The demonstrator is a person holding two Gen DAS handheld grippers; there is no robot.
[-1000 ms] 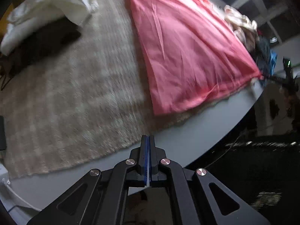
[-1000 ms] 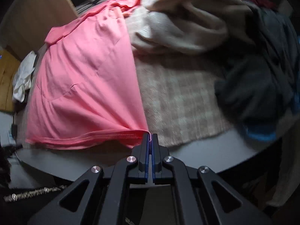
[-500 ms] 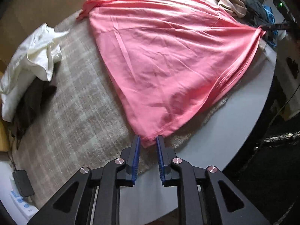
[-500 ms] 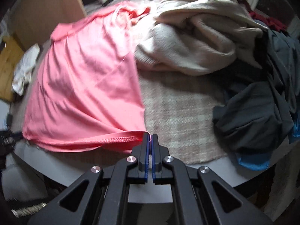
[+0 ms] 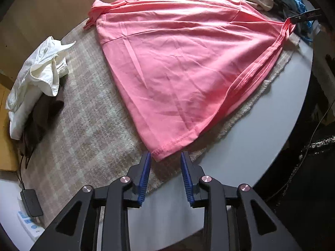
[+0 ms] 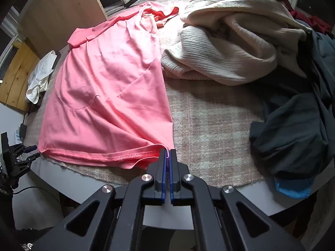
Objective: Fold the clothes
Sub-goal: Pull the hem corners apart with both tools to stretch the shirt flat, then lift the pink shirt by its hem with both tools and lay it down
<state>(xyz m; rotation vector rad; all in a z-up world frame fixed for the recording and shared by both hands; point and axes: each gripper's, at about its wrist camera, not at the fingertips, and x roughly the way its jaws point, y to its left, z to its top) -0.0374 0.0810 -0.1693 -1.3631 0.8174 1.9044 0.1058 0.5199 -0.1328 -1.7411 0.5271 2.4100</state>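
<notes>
Pink shirt (image 6: 108, 96) hem pinched (right gripper (image 6: 167, 153)).

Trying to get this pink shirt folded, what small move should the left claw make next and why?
Probably ease the left claw forward and close on the pink shirt's near hem corner. Its jaws stand open with that corner just at the tips, ungripped, while the right claw is already shut on the opposite hem corner.
</notes>
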